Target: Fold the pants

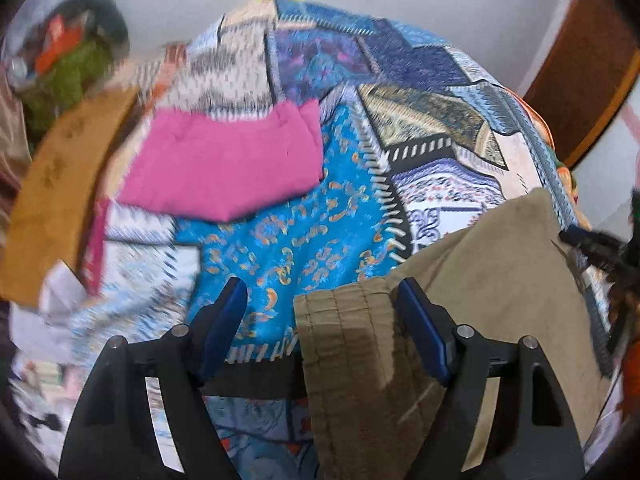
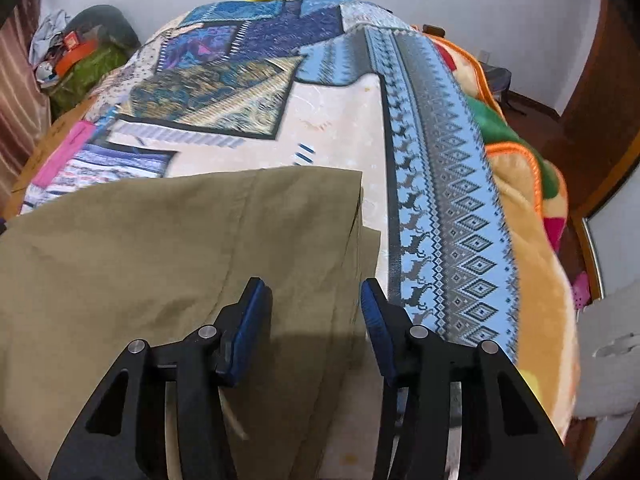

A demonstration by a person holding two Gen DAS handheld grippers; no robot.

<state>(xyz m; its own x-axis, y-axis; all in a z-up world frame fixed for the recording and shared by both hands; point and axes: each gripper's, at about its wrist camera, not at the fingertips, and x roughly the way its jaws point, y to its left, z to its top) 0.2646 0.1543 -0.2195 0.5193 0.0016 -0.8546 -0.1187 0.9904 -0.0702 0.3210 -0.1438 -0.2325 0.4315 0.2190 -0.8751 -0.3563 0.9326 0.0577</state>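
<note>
Olive-khaki pants lie flat on a patterned bedspread. In the left wrist view their waistband end lies between my open blue-padded fingers; my left gripper hovers just over it, gripping nothing. In the right wrist view the pants spread across the lower left, with the leg-hem edge running down between my fingers. My right gripper is open above that edge. The right gripper also shows at the far right of the left wrist view.
The bed carries a blue patchwork spread. A folded pink garment lies further up it. A brown cardboard piece sits at the left edge. An orange-trimmed fleece blanket hangs on the right side. A wooden door stands at right.
</note>
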